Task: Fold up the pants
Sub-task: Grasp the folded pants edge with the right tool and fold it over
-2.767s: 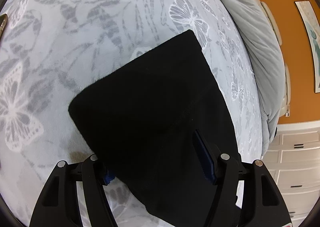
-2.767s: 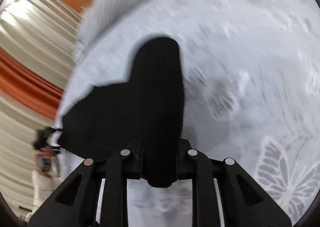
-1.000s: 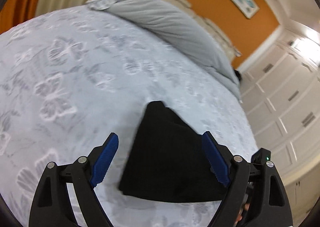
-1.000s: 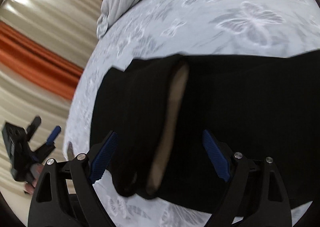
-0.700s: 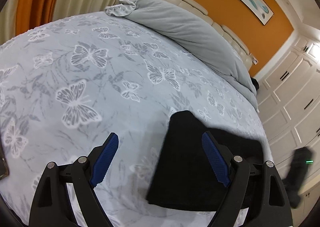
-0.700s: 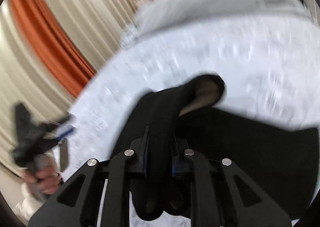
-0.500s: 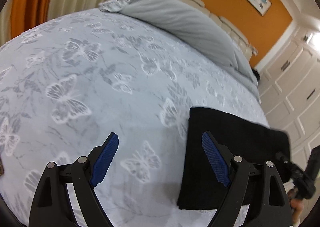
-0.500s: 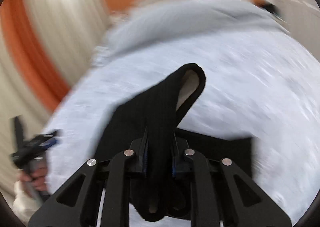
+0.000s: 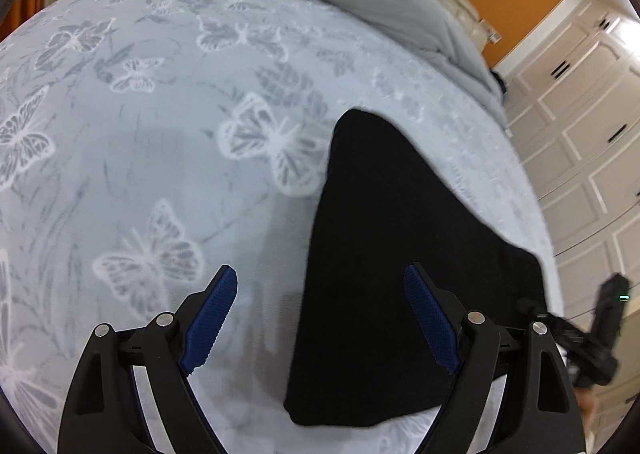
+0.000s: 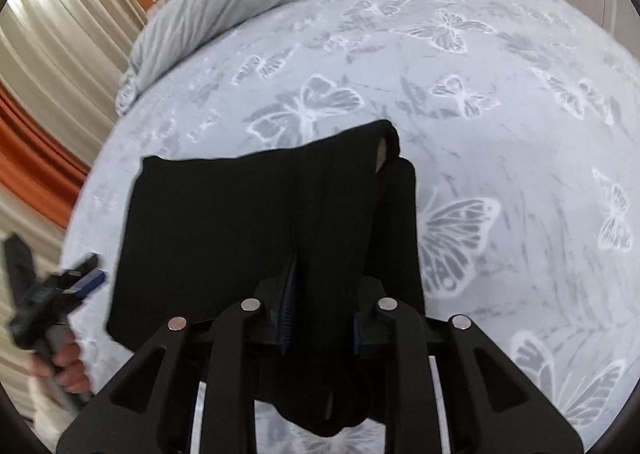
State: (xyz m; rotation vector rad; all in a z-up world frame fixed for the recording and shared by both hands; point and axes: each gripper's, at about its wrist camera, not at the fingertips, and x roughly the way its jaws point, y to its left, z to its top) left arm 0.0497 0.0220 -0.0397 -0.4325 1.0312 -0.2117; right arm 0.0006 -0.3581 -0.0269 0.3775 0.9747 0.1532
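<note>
Pants [image 10: 248, 238] are lying folded on the butterfly bedspread [image 10: 500, 102], one thick edge bunched between your right gripper [image 10: 320, 314] fingers, which are clamping it after just easing slightly. Left gripper [image 9: 320, 318] is hanging released, the near edge of the cloth between its pads, untouched. Keep carrying the clamped fold level across the stack; pin the near corner with the left.

Matt black knit pants [image 10: 240, 222] lie on soft, butterfly-printed cloth bedspread [image 10: 500, 114].
</note>
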